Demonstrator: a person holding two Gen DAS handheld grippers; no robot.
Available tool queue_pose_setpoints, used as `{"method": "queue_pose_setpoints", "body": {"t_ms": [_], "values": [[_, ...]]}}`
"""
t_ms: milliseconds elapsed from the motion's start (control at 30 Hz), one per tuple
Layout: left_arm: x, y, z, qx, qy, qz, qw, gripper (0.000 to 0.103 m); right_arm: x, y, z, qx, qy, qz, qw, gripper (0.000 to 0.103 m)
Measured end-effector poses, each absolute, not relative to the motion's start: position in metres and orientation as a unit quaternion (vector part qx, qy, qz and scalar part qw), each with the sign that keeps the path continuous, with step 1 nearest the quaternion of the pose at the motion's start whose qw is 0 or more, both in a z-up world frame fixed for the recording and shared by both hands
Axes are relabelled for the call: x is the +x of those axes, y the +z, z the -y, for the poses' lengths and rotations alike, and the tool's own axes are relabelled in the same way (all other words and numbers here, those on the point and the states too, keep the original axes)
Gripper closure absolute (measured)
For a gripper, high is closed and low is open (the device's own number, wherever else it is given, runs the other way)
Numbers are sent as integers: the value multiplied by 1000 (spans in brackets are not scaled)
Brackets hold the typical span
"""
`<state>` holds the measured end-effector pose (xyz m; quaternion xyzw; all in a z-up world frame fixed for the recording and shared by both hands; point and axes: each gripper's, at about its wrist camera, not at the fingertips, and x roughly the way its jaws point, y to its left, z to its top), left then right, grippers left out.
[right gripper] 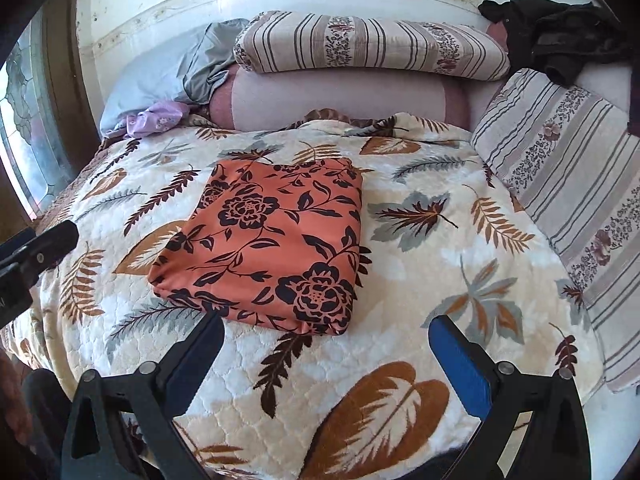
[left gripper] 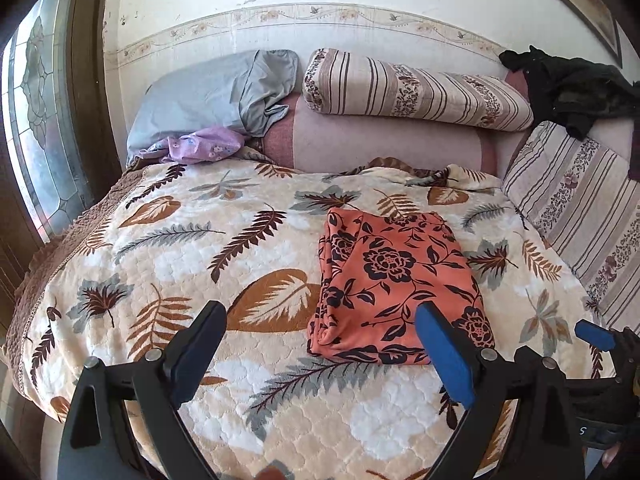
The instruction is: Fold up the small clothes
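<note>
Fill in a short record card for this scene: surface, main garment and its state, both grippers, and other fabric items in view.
surface: leaf-print bedspread
main garment: orange floral cloth, folded into a flat rectangle, lying on the bedspread
left gripper: open, nothing between its fingers
right gripper: open, empty, short of the cloth's near edge
other fabric: striped pillow, grey pillow, lilac garment, black clothing at back right
</note>
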<state>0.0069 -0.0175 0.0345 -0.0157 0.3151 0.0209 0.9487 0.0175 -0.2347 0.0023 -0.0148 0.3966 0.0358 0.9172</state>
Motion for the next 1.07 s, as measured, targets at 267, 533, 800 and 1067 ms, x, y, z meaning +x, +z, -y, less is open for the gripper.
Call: {"method": "queue_pose_setpoints", "body": {"t_ms": [267,533,800,1067], "values": [[12,38,23,-37,-6,-321,946,8,18,12,232,-21,39,-382,923,0],[21,39,35,-21,-6,-325,946,8,25,12,234,-19,38,-383,923,0],[33,35,39,-15,2,-333,943,4,36,9,234,-22,39,-385,922,0],[51,29,41,0,6,-329,944,3,55,-3,230,-21,46,-397,916,0]]}}
